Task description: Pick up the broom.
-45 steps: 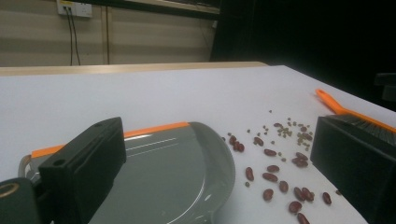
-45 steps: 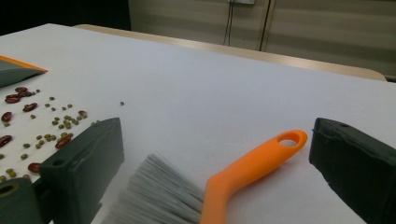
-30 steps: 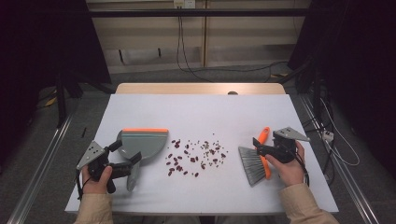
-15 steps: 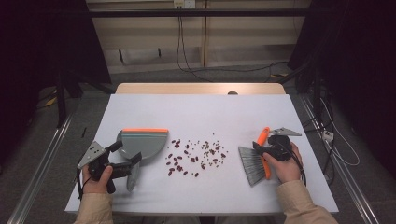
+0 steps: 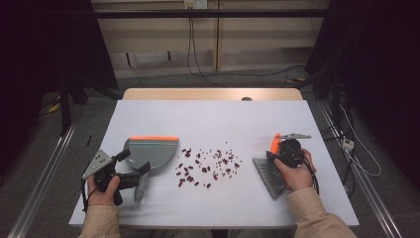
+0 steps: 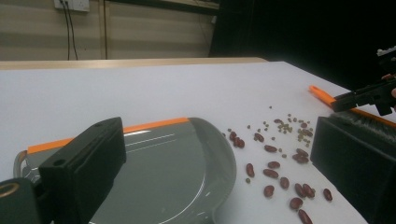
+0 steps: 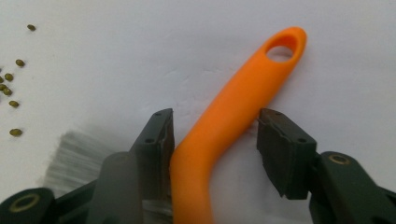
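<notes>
A grey dustpan [image 5: 151, 152] with an orange lip lies at the left of the white table [image 5: 213, 119]. My left gripper [image 5: 130, 167] points right at it, jaws wide, the pan [image 6: 168, 172] between them and a gap at the right jaw. Red and green beans [image 5: 208, 166] are scattered mid-table. A brush with grey bristles [image 5: 270, 173] and an orange handle [image 7: 233, 116] lies at the right. My right gripper [image 7: 215, 149] straddles that handle. Its jaws have just been closing. The left pad touches the handle and the right pad stands just off it.
The person's hands and beige sleeves come in from the table's near edge. Small green beans [image 7: 11, 88] lie close to the brush bristles. Cables run on the floor beyond the table [image 5: 198, 59], and a rail [image 5: 44, 173] runs along the left side.
My right gripper has edged left over the brush handle and its jaws have narrowed around it. The left gripper, the dustpan and the beans have stayed put.
</notes>
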A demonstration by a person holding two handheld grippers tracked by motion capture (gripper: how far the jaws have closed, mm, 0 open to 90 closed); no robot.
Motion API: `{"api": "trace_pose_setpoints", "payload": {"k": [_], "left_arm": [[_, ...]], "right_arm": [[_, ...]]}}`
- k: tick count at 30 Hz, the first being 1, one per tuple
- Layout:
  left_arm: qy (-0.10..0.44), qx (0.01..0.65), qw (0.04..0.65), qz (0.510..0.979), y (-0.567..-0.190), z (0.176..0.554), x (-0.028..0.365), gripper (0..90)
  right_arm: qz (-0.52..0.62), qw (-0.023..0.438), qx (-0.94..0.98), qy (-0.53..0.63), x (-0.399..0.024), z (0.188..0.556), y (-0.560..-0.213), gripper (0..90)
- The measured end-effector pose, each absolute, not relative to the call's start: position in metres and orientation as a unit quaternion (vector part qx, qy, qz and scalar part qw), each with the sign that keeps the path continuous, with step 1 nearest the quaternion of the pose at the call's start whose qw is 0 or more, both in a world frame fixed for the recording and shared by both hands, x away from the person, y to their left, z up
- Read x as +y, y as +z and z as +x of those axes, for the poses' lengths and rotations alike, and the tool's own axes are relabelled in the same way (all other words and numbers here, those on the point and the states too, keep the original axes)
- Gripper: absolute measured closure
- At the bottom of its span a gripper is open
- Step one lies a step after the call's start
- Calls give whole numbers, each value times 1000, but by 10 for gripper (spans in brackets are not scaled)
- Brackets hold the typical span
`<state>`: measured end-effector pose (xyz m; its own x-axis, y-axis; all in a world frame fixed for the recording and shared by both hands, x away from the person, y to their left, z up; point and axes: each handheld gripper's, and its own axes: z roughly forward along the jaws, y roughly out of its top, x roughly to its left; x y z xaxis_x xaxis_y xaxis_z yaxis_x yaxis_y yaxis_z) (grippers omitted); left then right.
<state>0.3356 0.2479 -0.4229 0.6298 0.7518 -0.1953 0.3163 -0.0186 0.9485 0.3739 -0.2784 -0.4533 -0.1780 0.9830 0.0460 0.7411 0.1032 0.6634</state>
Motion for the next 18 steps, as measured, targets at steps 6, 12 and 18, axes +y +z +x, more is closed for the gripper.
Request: {"api": "trace_pose_setpoints", "payload": {"k": [6, 12, 18], "left_arm": [[187, 387, 583, 690, -423, 336, 247, 32], [187, 385, 584, 690, -422, 336, 248, 32], [189, 387, 584, 688, -422, 336, 250, 33]], "right_arm": [[590, 198, 732, 278, -270, 380, -451, 639], [578, 197, 743, 274, -269, 381, -451, 650], [566, 196, 753, 274, -271, 381, -450, 622]]}}
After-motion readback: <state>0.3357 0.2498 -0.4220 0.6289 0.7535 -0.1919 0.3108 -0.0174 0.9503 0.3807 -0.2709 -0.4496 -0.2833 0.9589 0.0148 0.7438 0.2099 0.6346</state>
